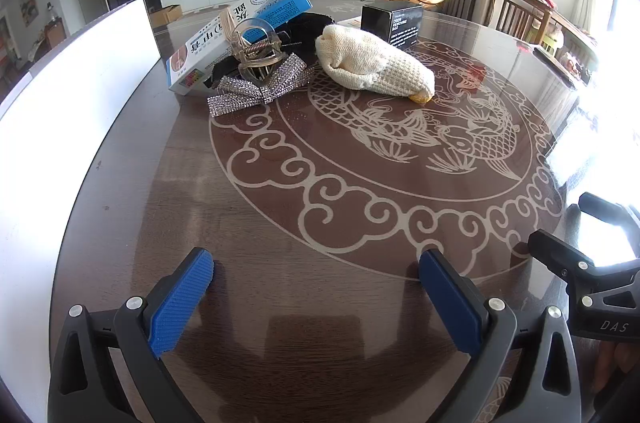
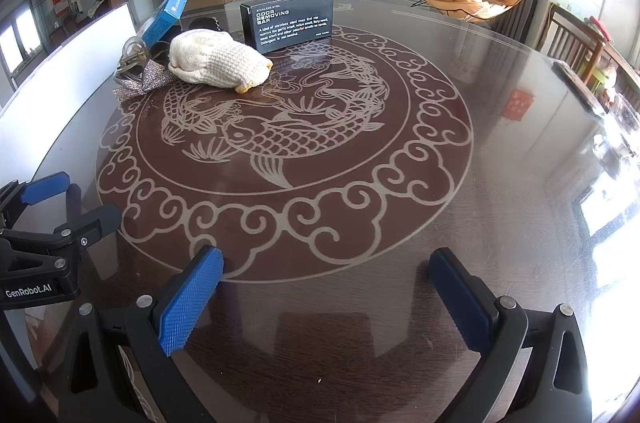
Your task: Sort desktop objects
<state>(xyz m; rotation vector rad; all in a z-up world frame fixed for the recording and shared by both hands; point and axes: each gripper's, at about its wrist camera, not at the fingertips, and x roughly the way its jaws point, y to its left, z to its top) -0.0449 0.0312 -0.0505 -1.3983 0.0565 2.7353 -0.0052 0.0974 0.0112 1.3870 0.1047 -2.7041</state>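
Judging nothing sorted yet: I hold the left gripper (image 1: 316,277) and right gripper (image 2: 326,273) spread and empty, well short of the heap — cream knitted glove (image 1: 374,63), rhinestone bow (image 1: 260,87), blue-white carton (image 1: 240,27), black box (image 2: 292,19) — beside the white tray (image 1: 80,91).

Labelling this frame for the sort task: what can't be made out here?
- Dark item, left wrist view: behind blue-and-white box, clear hair clip and knitted cream item; identity unclear.
- White panel, both views: blown out, cut by the frame edge.
- Black box, left wrist view: partly hidden by the knitted item, text unreadable.
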